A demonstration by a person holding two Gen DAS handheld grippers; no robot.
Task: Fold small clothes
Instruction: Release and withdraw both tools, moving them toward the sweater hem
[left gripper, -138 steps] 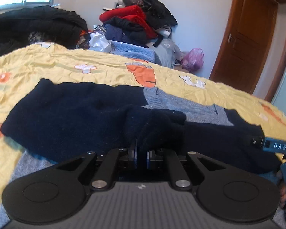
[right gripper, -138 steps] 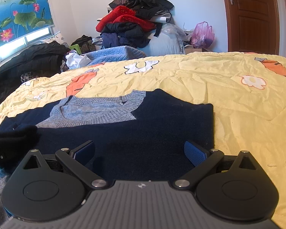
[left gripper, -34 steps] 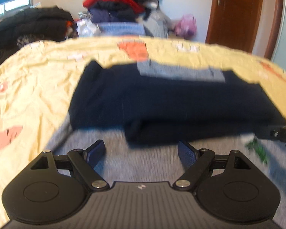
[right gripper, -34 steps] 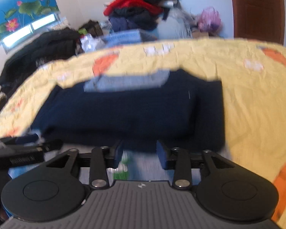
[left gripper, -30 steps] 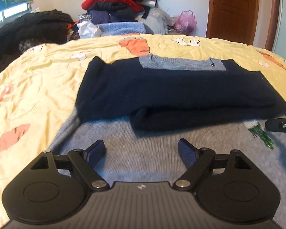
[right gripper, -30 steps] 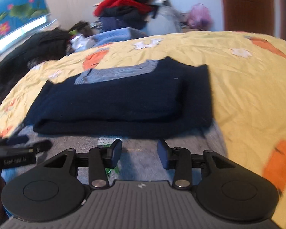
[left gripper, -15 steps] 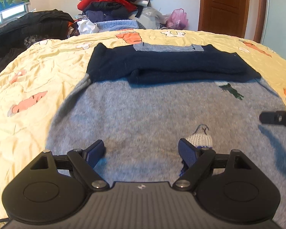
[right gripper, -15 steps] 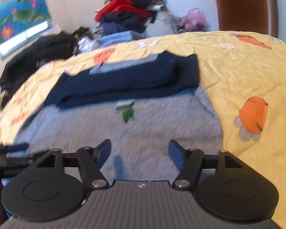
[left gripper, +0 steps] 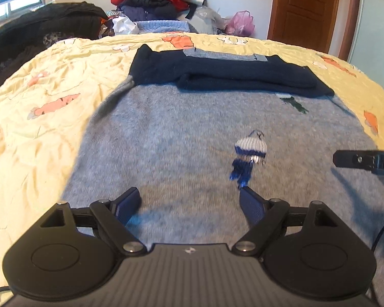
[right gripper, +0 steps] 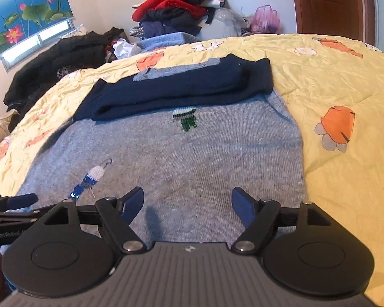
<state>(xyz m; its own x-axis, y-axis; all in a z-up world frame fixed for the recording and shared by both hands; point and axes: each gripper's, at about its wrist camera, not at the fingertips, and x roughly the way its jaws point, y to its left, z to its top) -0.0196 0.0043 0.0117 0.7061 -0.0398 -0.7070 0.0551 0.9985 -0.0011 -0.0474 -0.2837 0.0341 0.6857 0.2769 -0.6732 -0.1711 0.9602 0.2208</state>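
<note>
Hovering over the grey sweater (left gripper: 179, 140), left gripper (left gripper: 189, 202) gapes; right gripper (right gripper: 188, 202) opening, empty.

Navy sleeve (left gripper: 245, 83) folded, released; both grippers back, right jaws opening.

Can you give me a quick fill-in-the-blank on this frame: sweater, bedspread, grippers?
1. The folded navy sleeves lie across the far end of a ____ sweater.
2. The bedspread under the sweater is mainly ____ in colour.
3. The left gripper holds ____ between its fingers.
4. The right gripper, jaws opening, hovers over the ____ end of the sweater.

Missing words: grey; yellow; nothing; near
</note>
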